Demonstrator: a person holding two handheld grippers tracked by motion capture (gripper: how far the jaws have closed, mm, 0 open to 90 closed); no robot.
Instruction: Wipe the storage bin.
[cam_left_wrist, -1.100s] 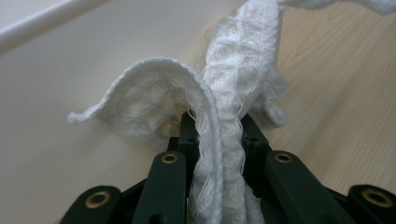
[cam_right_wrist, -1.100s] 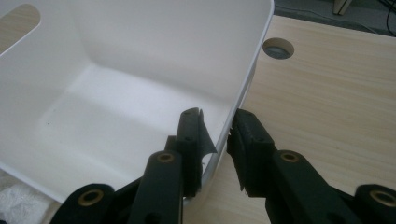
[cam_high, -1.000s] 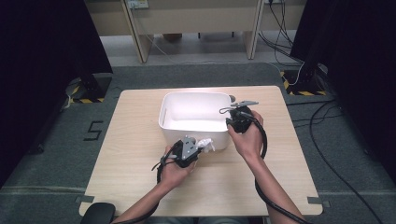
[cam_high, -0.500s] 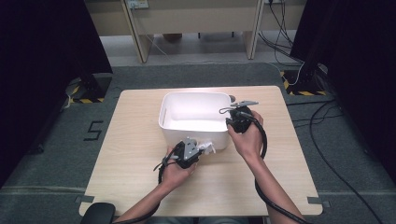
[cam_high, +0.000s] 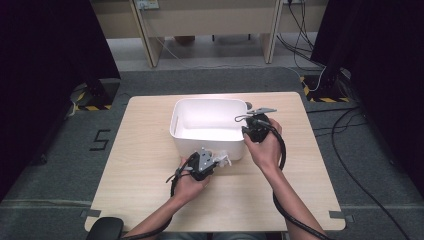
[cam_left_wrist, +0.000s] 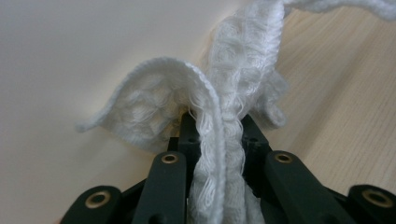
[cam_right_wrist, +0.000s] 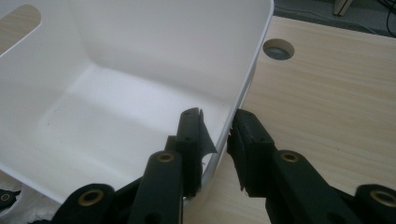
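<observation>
A white plastic bin (cam_high: 200, 102) stands on the wooden table (cam_high: 145, 170). My left gripper (cam_high: 218, 161) is just in front of the bin's near wall (cam_left_wrist: 65, 56) and is shut on a white knitted cloth (cam_left_wrist: 233, 70). The cloth (cam_high: 225, 161) bunches out past the jaws. My right gripper (cam_high: 245, 131) sits on the bin's right wall near the front corner. In the right gripper view its jaws (cam_right_wrist: 217, 128) are shut on that wall (cam_right_wrist: 254, 51), one finger inside the bin and one outside. The inside of the bin (cam_right_wrist: 116, 116) looks bare.
A round cable hole (cam_right_wrist: 279, 49) is in the table beyond the bin's right side. Gripper cables trail back along both forearms. Dark curtains and cabling surround the table on the floor; a wooden desk frame stands behind.
</observation>
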